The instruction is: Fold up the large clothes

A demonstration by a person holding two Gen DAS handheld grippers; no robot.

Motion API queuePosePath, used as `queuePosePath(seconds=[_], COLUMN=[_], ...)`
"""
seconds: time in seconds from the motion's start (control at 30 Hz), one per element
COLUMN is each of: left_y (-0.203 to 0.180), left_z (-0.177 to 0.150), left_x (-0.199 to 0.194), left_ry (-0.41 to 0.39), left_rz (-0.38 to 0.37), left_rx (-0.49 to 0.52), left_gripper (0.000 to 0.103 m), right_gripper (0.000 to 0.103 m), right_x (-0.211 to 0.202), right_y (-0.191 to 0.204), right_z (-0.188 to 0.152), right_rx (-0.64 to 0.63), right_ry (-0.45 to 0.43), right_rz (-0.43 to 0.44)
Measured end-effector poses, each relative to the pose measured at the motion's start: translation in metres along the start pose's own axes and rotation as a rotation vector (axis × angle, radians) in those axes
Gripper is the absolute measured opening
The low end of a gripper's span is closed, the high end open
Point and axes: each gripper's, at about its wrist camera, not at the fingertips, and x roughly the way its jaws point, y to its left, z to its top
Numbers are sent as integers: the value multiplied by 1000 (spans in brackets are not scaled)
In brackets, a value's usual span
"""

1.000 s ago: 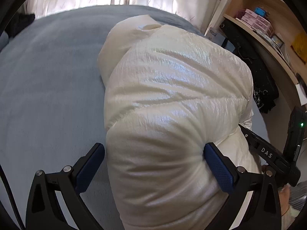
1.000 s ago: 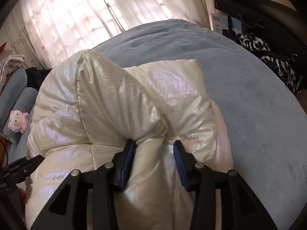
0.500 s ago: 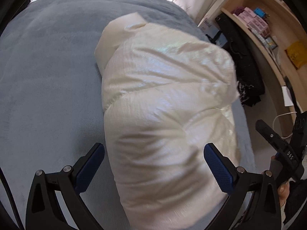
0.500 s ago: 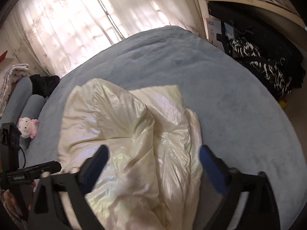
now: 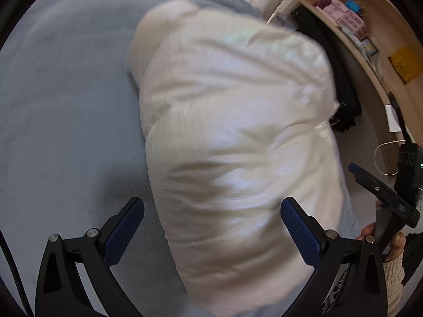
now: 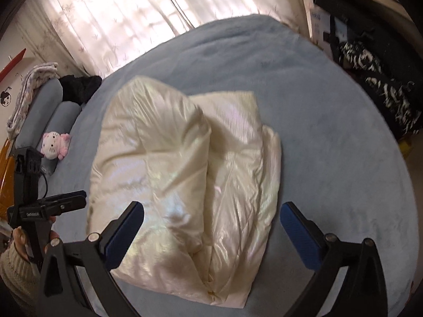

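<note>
Cream-white, glossy quilted puffer jacket (image 6: 182, 179), lying as a thick folded bundle on the blue-grey plush bedspread (image 6: 330, 137), near the bed edge closest to the person. One padded layer is doubled over another, with a narrower flap showing beside it; the folding appears largely complete, and at most a last tuck or smoothing seems left. Left gripper (image 5: 211, 227) and right gripper (image 6: 211, 227) each hover above the bundle with blue-padded fingers spread wide, touching no fabric. Compared with one second ago, the right gripper, then pinched on a ridge of the jacket, has let go and drawn back; the left gripper, whose pad then pressed the fabric, has lifted clear. Surroundings: pink-and-white plush cat toy (image 6: 54, 145) by the grey bolsters, sheer flowered curtains (image 6: 119, 13), wooden shelving (image 5: 370, 60).
</note>
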Motion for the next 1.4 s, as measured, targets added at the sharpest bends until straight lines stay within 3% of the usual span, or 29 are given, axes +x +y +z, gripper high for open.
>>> queuePosePath(seconds=[0.2,0.4,0.6,0.73,0.93,1.4], left_y=[13,2,-14,-21,-26,-10], left_z=[1,4,3,5,13,30], left_x=[24,32,39,39,44,55], left_ry=[23,7,15,24,36,77], left_rz=[-130,-104,-22,1,0,-41], left_rx=[-53,4,36,36,34,13], left_gripper=[102,102,102,102,102,102], right_gripper=[103,103,103,103,103,103], right_x=[23,46,72,80,92,141], right_y=[10,-3,-32,-39,-46,-56], right_z=[-1,1,-7,-11,-11,-6], right_rx=[-28,-18,108,124,151,248], right_ry=[41,93,211,238,284,340], right_rz=[3,-26,63,89,123,299])
